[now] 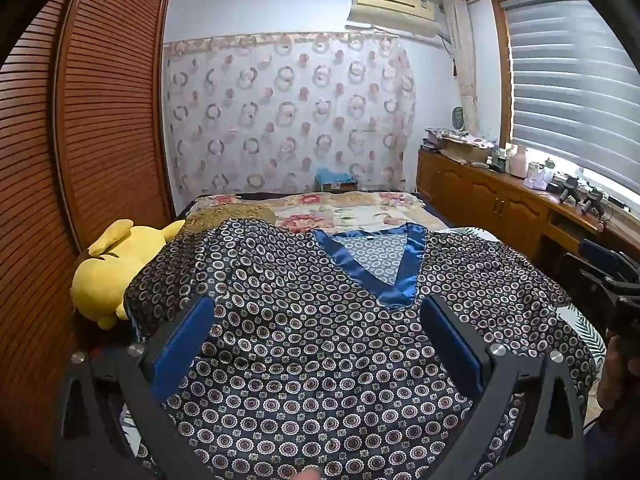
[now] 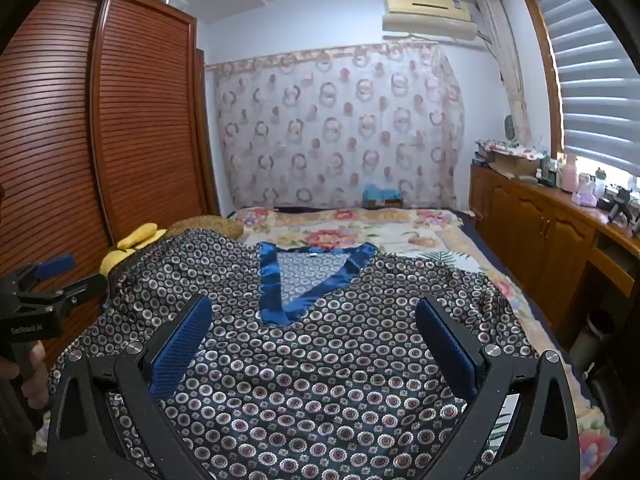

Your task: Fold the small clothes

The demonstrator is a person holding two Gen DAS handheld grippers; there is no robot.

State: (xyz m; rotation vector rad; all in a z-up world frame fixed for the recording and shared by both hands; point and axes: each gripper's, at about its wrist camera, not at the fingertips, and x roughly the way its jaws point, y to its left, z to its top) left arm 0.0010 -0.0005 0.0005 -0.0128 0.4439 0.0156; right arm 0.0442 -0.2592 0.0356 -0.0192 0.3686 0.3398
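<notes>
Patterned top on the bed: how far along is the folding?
Done: the patterned top lies spread on the bed, blue V-neck away from the cameras. In hand: nothing; left gripper and right gripper hover open above it. Left: every fold; its left side drapes over a yellow plush toy.

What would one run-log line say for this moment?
stage: fold not begun | patterned top: spread flat on bed | left tool: open, nothing held | right tool: open, nothing held

"GenRobot AI" on left hand-held gripper (image 2: 60, 276) body.
</notes>
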